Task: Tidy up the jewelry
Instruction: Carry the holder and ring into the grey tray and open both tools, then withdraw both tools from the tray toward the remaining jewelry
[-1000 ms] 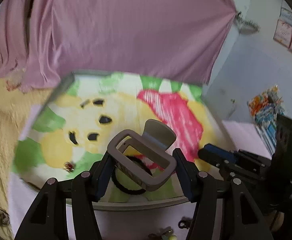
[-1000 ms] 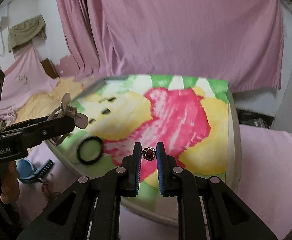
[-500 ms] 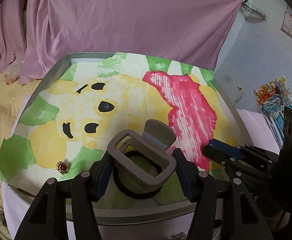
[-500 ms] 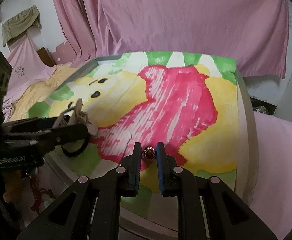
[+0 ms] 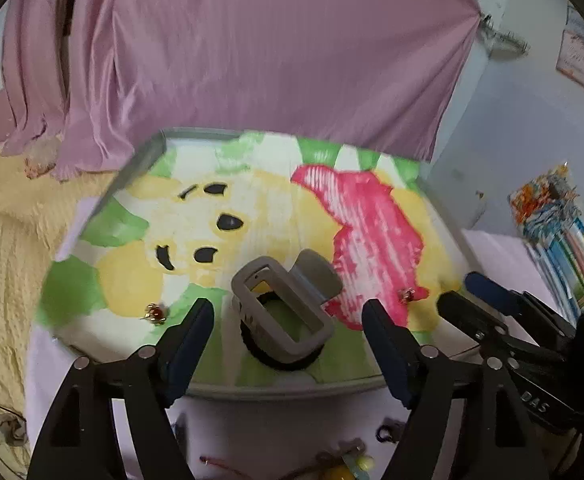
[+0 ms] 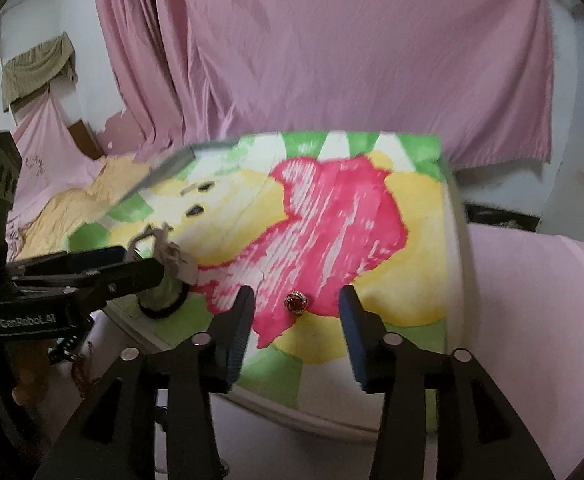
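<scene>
Grey hair clip (image 5: pixel 288 308) lies on a black band (image 5: pixel 280 354), probably a hair tie, between left tool (image 5: pixel 288 316) fingers. Both tools released; red-stone ring (image 6: pixel 296 303) sits free inside right tool (image 6: pixel 297 308) on cartoon-print counter (image 6: pixel 408 280).

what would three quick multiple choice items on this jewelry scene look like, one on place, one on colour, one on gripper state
1. Where does the grey hair claw lie?
A. on the black ring
B. on the yellow blanket
C. in the right gripper

2. What colour is the stone of the ring?
A. blue
B. red
C. green

3. How does the right gripper stand?
A. shut on the ring
B. open, ring between its fingers
C. out of view

Answers: 1 A, the claw sits on the black ring between the open left gripper fingers. 2 B, the stone shows red. 3 B, gaps show on both sides.
</scene>
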Demonstrator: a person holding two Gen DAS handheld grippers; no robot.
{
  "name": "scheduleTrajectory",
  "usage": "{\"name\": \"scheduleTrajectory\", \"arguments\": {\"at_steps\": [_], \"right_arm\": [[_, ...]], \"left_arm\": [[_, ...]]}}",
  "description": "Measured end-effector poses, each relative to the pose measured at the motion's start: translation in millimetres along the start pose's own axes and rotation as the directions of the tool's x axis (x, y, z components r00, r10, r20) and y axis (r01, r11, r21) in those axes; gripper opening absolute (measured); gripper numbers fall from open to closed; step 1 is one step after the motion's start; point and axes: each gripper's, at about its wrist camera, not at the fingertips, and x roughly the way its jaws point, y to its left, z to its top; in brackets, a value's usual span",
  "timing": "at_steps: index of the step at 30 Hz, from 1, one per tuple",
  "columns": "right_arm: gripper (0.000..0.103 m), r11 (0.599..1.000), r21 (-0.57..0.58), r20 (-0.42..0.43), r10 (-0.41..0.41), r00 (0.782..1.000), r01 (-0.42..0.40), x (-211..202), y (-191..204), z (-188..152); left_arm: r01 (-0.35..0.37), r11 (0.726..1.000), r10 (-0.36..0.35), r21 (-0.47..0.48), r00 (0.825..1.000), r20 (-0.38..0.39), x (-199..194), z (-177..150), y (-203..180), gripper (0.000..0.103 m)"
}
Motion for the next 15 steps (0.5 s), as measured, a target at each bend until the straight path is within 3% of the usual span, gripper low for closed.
{"name": "scheduleTrajectory", "arguments": {"at_steps": [4, 6, 9, 15], "right_arm": [[0.064, 0.999, 0.007, 0.124, -0.043, 0.991, 0.042, -34, 5, -5], [0.071, 0.998, 0.014, 0.183, -0.067, 0.981, 0.066, -51, 9, -9], [0.083, 0.996, 0.009, 0.278, -0.088, 0.956, 0.089, -78, 18, -19], [0.091, 0.992, 0.004, 0.411, -0.114, 0.904, 0.123, -123, 39, -41]], "left_arm": [[0.001, 1.000, 0.000, -0.007, 0.994, 0.106, -32, -8, 3, 0.094], [-0.004, 1.000, 0.006, -0.011, 0.985, 0.172, -49, -14, 5, 0.097], [-0.027, 1.000, 0.030, -0.012, 0.961, 0.275, -76, -27, 8, 0.102], [-0.062, 0.998, 0.061, -0.011, 0.913, 0.404, -121, -58, 17, 0.103]]}}
